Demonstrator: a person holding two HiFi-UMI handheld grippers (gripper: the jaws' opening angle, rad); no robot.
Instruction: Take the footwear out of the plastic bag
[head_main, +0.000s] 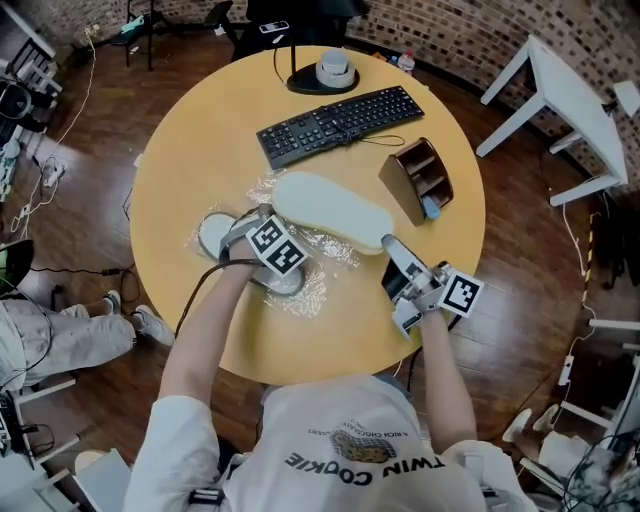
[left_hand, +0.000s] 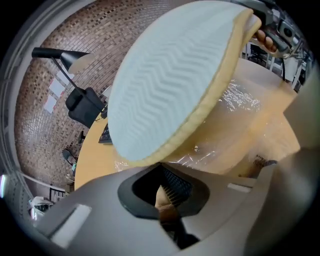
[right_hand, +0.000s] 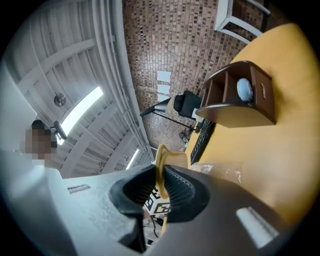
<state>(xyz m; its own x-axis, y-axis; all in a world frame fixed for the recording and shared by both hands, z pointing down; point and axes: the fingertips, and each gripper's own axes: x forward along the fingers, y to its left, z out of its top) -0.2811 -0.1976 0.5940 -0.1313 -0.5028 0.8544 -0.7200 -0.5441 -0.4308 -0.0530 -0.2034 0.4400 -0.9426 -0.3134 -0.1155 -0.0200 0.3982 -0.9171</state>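
Note:
A pale slipper (head_main: 330, 210) hangs sole-up over the round yellow table (head_main: 200, 140); its ribbed sole (left_hand: 170, 80) fills the top of the left gripper view. My right gripper (head_main: 392, 248) is shut on its yellowish rim (right_hand: 161, 165), which shows between the ribbed pads of the right gripper (right_hand: 161, 187). The crinkled clear plastic bag (head_main: 310, 285) lies under it, with a second slipper (head_main: 213, 235) in it at the left. My left gripper (head_main: 243, 232) points down onto the bag (left_hand: 240, 100), and the left gripper's (left_hand: 167, 192) jaws stand close together on the film.
A black keyboard (head_main: 338, 122) and a black lamp base (head_main: 325, 75) lie at the table's far side. A brown wooden organiser (head_main: 420, 178) (right_hand: 240, 97) stands right of the slipper. A white table (head_main: 575, 95) stands at the far right, and someone's legs (head_main: 60, 335) are at the left.

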